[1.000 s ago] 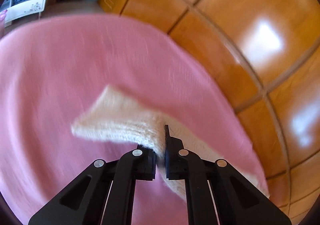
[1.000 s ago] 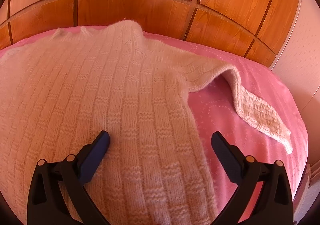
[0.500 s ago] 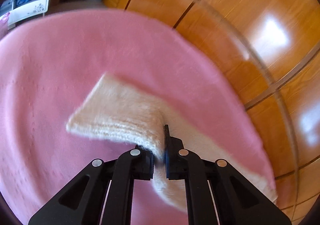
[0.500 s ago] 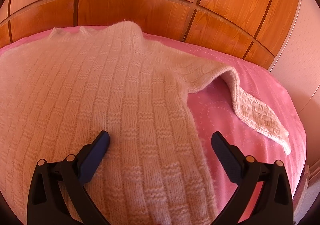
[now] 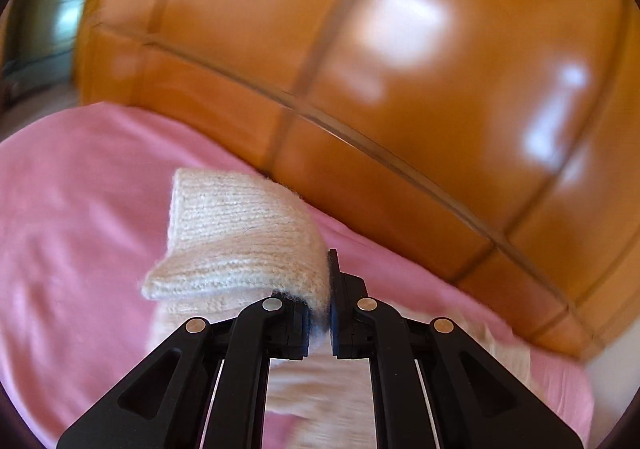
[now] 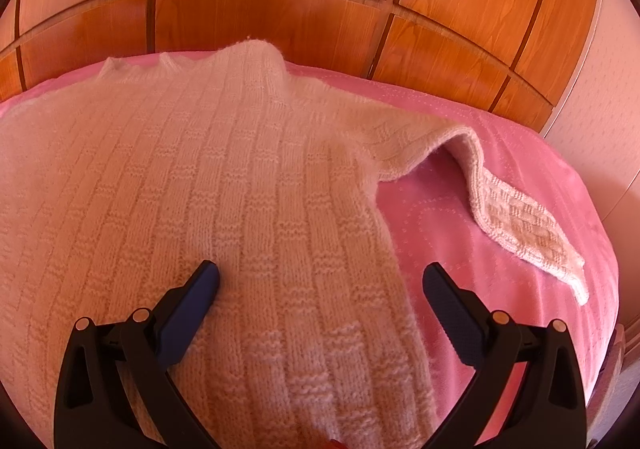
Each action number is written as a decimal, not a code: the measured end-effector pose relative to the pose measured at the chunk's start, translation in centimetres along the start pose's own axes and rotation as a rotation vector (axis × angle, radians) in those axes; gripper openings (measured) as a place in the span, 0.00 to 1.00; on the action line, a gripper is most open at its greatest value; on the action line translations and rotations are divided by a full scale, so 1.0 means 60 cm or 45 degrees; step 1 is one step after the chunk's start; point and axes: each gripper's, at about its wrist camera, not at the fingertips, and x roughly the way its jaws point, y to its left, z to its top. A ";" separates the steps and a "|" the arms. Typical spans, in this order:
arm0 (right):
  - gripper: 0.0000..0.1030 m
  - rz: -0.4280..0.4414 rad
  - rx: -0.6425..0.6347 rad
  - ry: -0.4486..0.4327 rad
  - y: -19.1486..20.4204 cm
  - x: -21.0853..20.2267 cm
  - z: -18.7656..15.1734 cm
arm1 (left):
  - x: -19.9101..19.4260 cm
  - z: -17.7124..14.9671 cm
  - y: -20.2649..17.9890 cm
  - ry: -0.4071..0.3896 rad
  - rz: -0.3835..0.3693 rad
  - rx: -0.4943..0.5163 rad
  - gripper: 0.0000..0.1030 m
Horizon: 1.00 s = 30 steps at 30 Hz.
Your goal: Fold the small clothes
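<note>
A cream knitted sweater (image 6: 224, 185) lies spread on a pink bedcover (image 6: 496, 249), its right sleeve (image 6: 516, 225) trailing off to the right. In the left wrist view my left gripper (image 5: 320, 313) is shut on the other sleeve's cuff (image 5: 240, 233), which hangs lifted and folded over above the cover. My right gripper (image 6: 320, 285) stands open low over the sweater's body, its left finger (image 6: 200, 289) on the knit and its right finger (image 6: 448, 297) beyond the sweater's right edge, over the cover.
A glossy wooden panelled headboard (image 6: 280, 1) runs along the far edge of the bed (image 5: 64, 209). A pale wall (image 6: 592, 89) stands at the right. A blurred doorway (image 5: 60, 1) shows at the far left in the left wrist view.
My left gripper has lifted the sleeve cuff and swung it sideways, so the headboard now fills its view. The right gripper and the sweater body have stayed still.
</note>
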 end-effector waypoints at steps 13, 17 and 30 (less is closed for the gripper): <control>0.98 0.041 0.032 0.002 -0.013 0.004 -0.002 | 0.084 -0.188 -0.264 0.157 -0.112 0.409 0.05; 0.98 0.050 0.038 0.003 -0.015 0.005 -0.001 | 0.092 -0.232 -0.325 0.195 -0.174 0.461 0.05; 0.98 0.082 0.062 0.012 -0.022 0.009 -0.004 | 0.030 -0.289 -0.224 0.274 -0.320 0.345 0.86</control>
